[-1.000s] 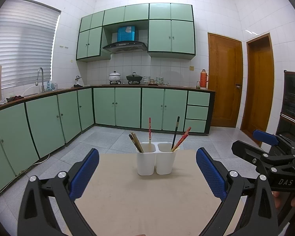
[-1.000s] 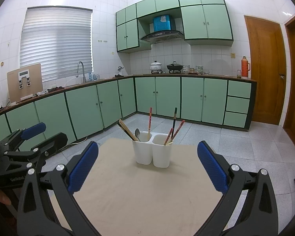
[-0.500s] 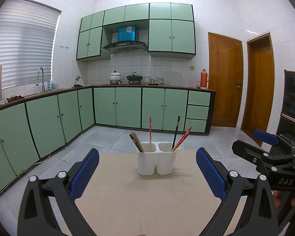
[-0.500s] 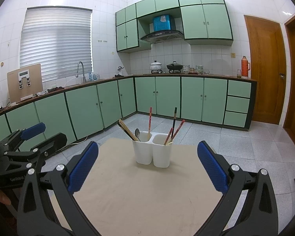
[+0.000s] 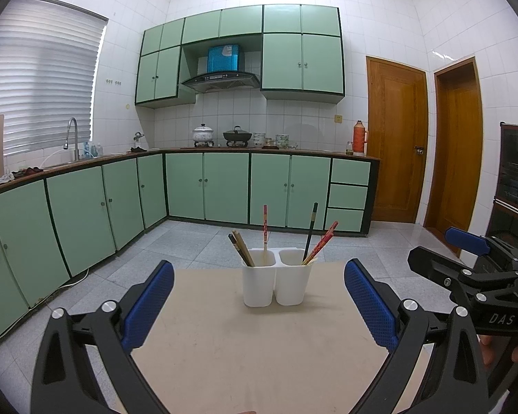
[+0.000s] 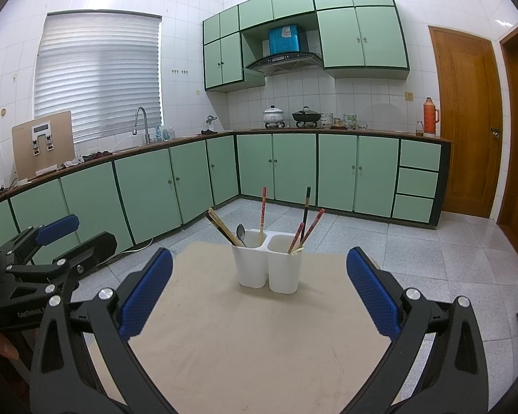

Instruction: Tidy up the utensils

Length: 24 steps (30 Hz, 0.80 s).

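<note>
**Left wrist view: both grippers wide apart, utensils standing in the twin holder**

Left wrist view first: I see the white two-cup holder [image 5: 276, 281] standing upright toward the far end of the beige table [image 5: 245, 355], centred between my fingers. My left gripper [image 5: 259, 302] has its blue pads spread wide with nothing between them, held near the close edge, I judge so the whole holder stays in sight. The right gripper [image 6: 259, 293] is likewise spread and empty, level with it on the right.

Utensils all sit in the cups. The left cup holds the wooden chopsticks [image 6: 222, 227] leaning left, a metal spoon [image 6: 241, 234] and one red chopstick [image 6: 262, 214] nearly upright. The right cup holds a black chopstick [image 6: 306, 210] and red chopsticks [image 6: 305, 231] leaning right. Nothing lies loose on the table. Chopsticks share a cup with the spoon, so this fits either a mixed set awaiting sorting or a finished placing of everything in the holder; I cannot tell which.

Against the earlier frames, I find no change: grippers, holder and utensils match in place and pose.
</note>
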### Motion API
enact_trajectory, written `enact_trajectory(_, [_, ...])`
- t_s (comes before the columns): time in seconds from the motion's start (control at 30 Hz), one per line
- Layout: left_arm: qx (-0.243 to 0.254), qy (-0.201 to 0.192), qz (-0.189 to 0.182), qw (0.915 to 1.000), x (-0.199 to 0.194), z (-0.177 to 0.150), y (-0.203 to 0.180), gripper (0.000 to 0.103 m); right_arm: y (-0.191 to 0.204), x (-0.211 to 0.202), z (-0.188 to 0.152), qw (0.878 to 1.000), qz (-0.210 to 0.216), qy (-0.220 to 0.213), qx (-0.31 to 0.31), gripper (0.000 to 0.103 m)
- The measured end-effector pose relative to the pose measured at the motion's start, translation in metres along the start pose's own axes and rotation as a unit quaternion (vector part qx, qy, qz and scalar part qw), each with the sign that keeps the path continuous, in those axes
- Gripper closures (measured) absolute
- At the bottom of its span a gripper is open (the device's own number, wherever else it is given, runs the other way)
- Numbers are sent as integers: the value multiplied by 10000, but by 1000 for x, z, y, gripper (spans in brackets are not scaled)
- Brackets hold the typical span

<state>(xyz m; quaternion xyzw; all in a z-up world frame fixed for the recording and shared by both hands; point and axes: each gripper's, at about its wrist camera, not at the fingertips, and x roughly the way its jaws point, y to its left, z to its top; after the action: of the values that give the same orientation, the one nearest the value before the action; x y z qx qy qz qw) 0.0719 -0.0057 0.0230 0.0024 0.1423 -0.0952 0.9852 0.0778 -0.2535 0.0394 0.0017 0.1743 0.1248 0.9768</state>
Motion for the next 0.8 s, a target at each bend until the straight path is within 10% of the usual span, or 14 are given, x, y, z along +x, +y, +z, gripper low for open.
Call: enact_trajectory(0.8, [-16,13,24,10000,-1,-2,5,6,1,2,-1,10000,-7,12,0,5])
